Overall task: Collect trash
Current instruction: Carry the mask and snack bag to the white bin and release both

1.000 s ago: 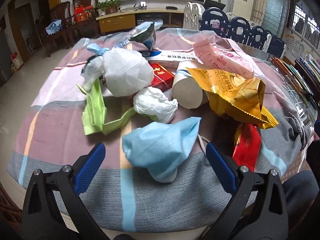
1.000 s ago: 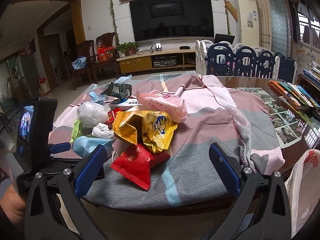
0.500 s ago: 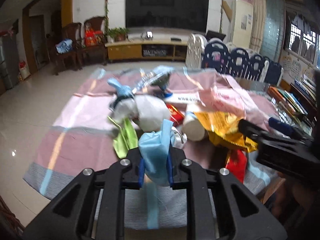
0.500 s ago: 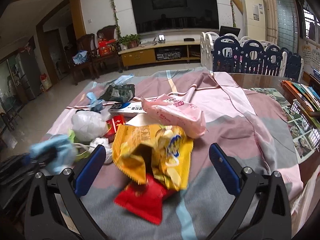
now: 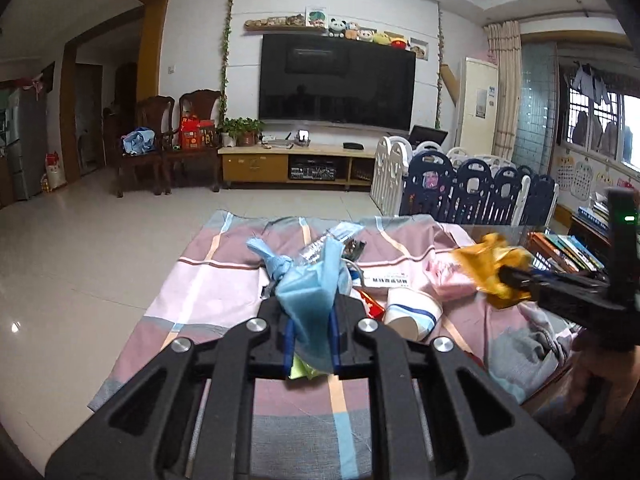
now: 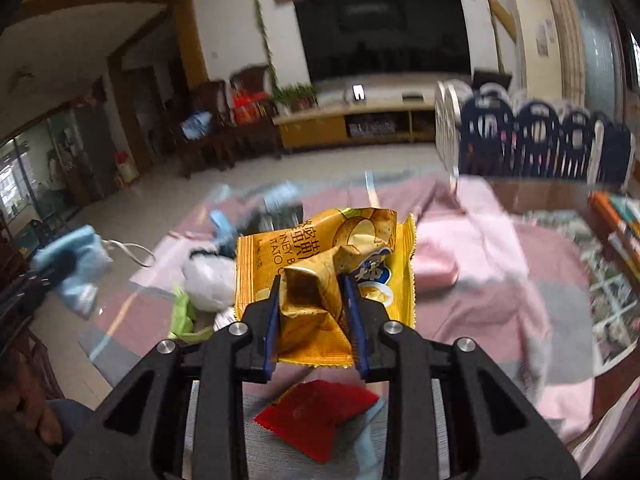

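Clamping our left gripper (image 5: 311, 330) on a blue face mask (image 5: 310, 300), we held it above the table (image 5: 192, 292); our right gripper (image 6: 312, 328) pinched the yellow chip bag (image 6: 324, 256).

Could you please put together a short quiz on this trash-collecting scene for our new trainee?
1. True or false: the left tongs are shut on the blue face mask.
2. Which item do the right tongs hold? A) white plastic bag B) yellow chip bag C) pink packet
3. Fill in: directly below the held yellow chip bag, a ____ wrapper lies on the tablecloth.

Key: 1 true. 2 B; the white plastic bag and the pink packet lie on the table. 3 red.
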The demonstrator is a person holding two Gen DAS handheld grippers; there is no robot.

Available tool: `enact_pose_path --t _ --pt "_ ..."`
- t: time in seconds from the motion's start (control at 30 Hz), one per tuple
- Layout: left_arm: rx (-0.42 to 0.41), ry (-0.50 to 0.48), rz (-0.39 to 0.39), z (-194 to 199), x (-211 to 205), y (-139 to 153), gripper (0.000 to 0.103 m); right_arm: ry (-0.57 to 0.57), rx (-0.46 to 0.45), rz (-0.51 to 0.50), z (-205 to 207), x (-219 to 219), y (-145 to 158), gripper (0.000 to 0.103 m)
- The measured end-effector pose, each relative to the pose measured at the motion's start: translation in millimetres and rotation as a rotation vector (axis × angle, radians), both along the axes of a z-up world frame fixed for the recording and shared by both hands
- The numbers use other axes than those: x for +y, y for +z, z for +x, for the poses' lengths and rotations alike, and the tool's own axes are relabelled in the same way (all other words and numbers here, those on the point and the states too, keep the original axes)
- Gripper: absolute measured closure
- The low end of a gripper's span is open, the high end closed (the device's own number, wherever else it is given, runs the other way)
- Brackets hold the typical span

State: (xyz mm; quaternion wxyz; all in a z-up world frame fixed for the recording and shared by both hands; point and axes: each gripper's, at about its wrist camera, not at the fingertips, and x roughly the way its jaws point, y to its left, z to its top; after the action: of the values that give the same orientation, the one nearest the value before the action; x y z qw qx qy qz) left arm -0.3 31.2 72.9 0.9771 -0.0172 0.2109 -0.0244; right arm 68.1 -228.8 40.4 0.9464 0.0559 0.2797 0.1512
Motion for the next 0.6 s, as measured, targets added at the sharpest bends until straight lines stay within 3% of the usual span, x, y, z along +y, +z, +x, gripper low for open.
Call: enact_pose_path --t 0.13,0.27,0.4,0.6 --pt "0.009 0.033 -0.043 3 4 -7 0.089 -0.004 -0.053 0.005 -28 -14 5 0.073" --pt "0.014 0.026 -0.024 4 -4 -11 0.089 -0.041 -0.099 -0.025 -39 -15 5 0.073" --pt "0.021 0.008 0.005 11 -10 -14 0.089 -0.031 -0.097 -0.060 -35 -8 -2 0.073" --pt "0.049 0.014 -0.034 18 -6 -17 0.089 -0.033 -0.068 -0.072 -26 -6 -9 0.073"
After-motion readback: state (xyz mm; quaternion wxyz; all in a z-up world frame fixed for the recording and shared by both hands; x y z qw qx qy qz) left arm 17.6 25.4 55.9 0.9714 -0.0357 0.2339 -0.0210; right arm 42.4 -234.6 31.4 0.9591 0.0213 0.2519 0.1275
